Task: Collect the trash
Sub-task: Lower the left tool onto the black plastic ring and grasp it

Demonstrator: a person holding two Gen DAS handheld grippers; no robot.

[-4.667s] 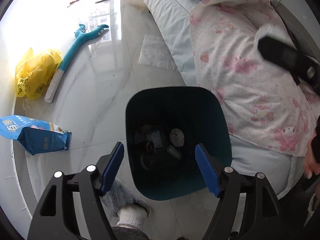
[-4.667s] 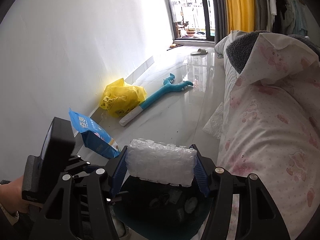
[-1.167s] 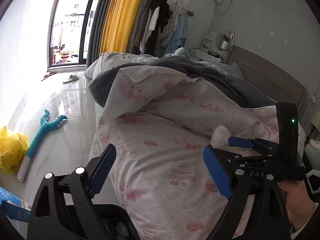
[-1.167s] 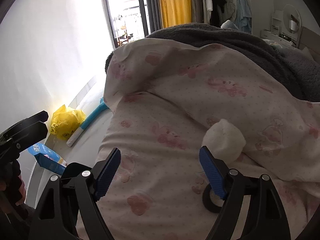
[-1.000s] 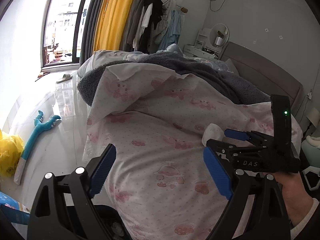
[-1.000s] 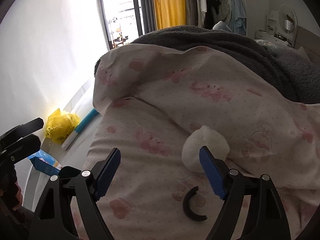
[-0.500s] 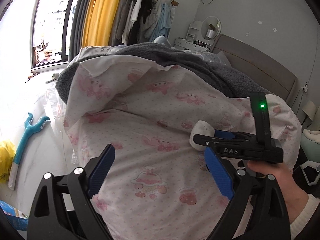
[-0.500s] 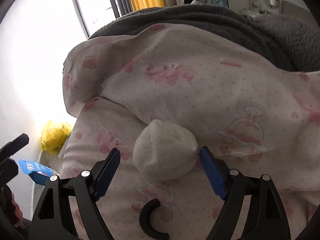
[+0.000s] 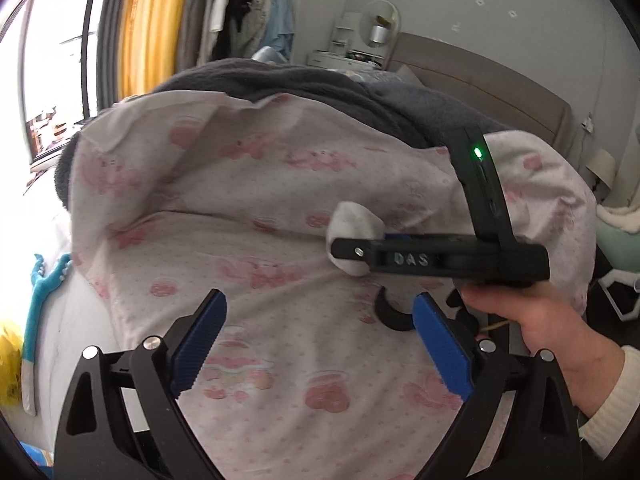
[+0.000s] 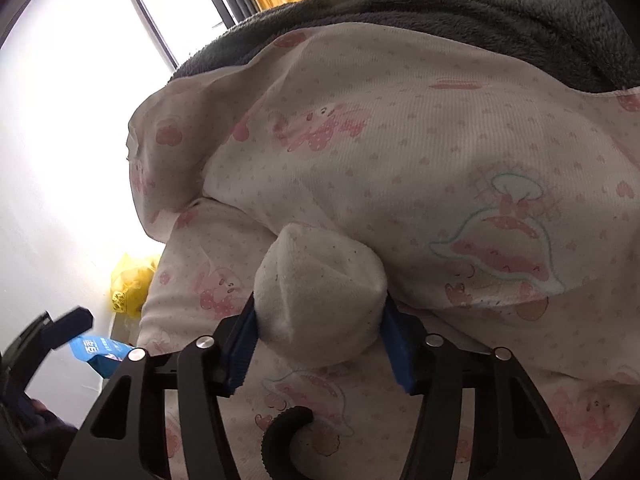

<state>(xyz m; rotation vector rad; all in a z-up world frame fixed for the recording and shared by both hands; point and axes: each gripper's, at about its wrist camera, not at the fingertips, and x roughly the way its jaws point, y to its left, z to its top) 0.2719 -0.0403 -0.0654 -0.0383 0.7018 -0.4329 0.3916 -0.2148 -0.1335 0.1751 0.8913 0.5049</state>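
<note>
Left wrist view: left gripper (image 9: 318,330) jaws spread wide, opening, nothing between them, above pink quilt (image 9: 248,208) on bed, with right gripper (image 9: 352,250) at white wad (image 9: 354,220); right wrist view: right gripper (image 10: 320,334) jaws closing, blue pads touching white wad (image 10: 320,292) on both sides, lying on quilt (image 10: 440,140).

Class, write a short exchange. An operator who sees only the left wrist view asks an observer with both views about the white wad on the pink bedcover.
Operator: I see the other gripper side-on. Is the wad between its pads?
Observer: Yes. The right gripper is closing, and a blue pad sits against each side of the white wad.
Operator: Is the wad clean?
Observer: No. The right wrist view shows small dark specks scattered over its surface.
</note>
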